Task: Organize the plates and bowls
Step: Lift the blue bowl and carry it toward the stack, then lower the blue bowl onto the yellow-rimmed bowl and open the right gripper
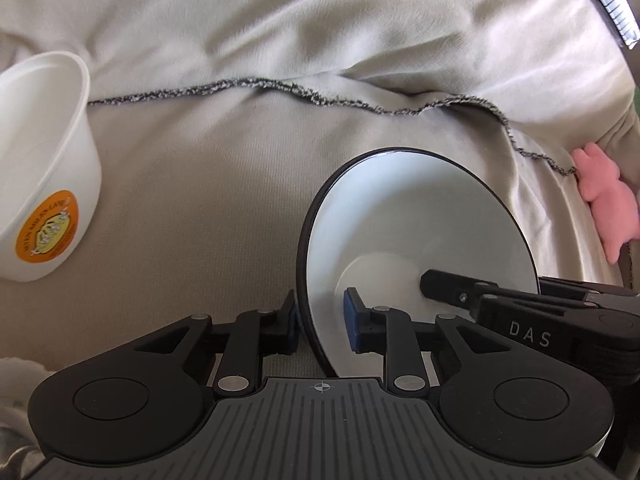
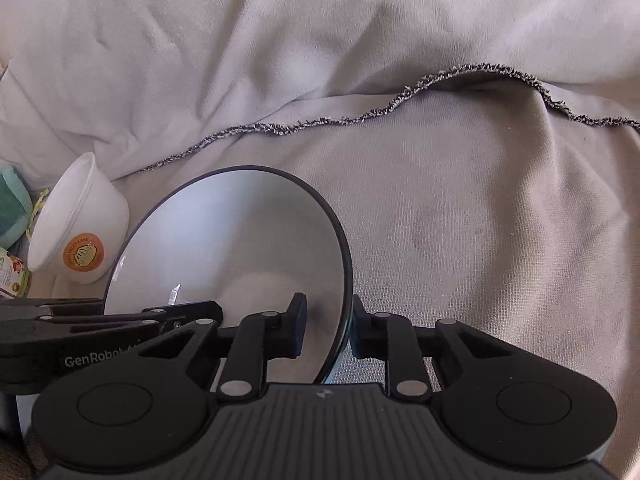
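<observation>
A white bowl with a dark rim (image 1: pixel 416 232) is held between both grippers over a beige blanket. My left gripper (image 1: pixel 320 328) straddles its left rim, with a visible gap between the inner blue pad and the wall. My right gripper (image 2: pixel 326 330) straddles the opposite rim of the same bowl (image 2: pixel 240 240), jaws close around the wall; it also reaches in from the right in the left wrist view (image 1: pixel 444 282). A white paper bowl with an orange label (image 1: pixel 44 172) lies tilted to the left, also in the right wrist view (image 2: pixel 80 224).
A rumpled beige blanket (image 2: pixel 460 220) with a dark fringed edge (image 1: pixel 280 88) covers the surface. A pink plush toy (image 1: pixel 608 200) lies at the right edge. Green and printed packages (image 2: pixel 12 216) lie at the far left.
</observation>
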{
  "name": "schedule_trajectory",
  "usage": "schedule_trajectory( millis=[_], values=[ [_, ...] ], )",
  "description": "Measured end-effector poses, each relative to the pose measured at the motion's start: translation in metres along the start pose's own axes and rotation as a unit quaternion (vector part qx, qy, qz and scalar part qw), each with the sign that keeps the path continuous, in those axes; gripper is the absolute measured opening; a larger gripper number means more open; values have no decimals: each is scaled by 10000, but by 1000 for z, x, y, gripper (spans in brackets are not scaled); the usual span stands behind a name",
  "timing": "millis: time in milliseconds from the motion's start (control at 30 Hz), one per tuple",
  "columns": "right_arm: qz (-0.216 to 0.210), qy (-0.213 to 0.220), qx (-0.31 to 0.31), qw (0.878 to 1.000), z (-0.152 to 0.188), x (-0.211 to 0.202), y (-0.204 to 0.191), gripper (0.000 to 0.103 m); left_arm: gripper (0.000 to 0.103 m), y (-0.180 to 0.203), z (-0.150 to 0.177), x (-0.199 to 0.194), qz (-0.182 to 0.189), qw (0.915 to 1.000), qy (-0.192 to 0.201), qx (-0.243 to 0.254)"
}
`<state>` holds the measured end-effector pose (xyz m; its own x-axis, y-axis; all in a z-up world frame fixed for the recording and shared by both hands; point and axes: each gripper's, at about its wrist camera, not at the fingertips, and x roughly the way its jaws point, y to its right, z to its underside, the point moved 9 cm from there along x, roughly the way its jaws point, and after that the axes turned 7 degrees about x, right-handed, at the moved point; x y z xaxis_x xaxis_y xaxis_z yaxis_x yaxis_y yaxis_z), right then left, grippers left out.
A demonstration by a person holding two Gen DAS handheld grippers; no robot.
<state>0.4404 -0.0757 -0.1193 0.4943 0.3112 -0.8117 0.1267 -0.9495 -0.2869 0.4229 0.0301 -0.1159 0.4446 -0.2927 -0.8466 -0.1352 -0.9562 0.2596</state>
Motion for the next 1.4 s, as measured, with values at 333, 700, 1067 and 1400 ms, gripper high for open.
schedule_trajectory(
  millis=[333, 700, 1067, 1400],
  values=[
    [-381, 805, -420, 9951, 16, -112, -34, 21, 23, 30, 1, -109, 117, 9941, 1019, 354],
    [-270, 317, -468, 9980, 102, -113, -3, 21, 23, 57, 105, -108, 228, 9959, 765, 427],
    [-126, 514, -679, 9963, 118, -99, 0, 23, 21, 47, 131, -86, 56, 9957, 926, 1],
    [-340, 431, -396, 9977, 117, -102, 8, 25, 21, 51, 133, -89, 45, 9964, 847, -7]
  ],
)
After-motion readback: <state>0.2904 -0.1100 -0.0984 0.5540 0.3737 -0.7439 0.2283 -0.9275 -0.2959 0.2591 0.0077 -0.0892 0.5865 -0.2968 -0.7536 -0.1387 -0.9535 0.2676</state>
